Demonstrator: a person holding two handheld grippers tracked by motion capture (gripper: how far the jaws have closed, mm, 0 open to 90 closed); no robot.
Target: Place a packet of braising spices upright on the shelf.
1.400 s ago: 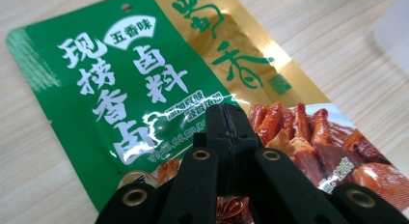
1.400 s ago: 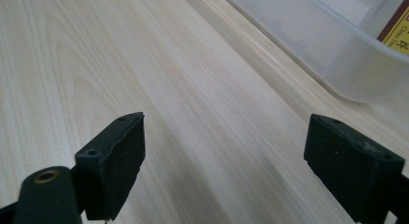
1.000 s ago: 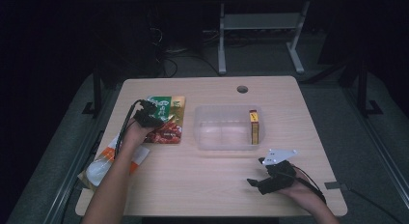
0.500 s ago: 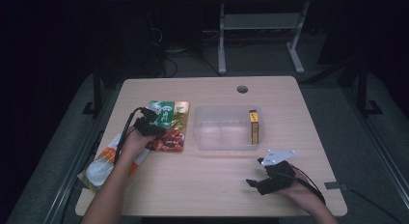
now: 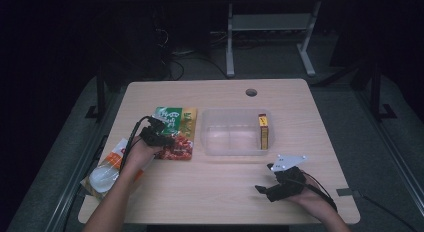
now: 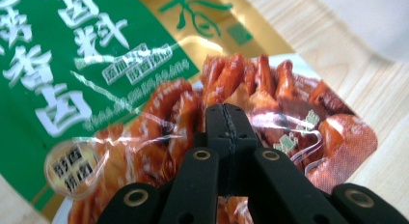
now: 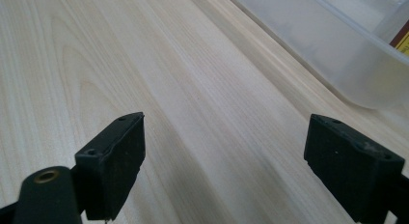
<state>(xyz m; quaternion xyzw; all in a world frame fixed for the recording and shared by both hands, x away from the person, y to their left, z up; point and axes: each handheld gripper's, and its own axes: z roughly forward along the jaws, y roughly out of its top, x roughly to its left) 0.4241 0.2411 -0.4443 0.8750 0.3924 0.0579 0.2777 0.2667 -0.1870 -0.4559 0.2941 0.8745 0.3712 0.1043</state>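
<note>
Left gripper (image 6: 225, 119), jaws pinched together, rests on the seasoning packet (image 5: 175, 133) lying beside the clear bin (image 5: 235, 133) (yellow box (image 5: 263, 131) already inside); right gripper (image 7: 225, 151) idles, jaws apart.

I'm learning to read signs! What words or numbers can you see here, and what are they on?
Food packet, green part: white Chinese characters, cut off by the picture's edge; "卤料" and "香卤" seem readable.
Food packet, small white labels and round gold badge: too blurred to read.
Yellow box in the clear tub: print too small to read.
</note>
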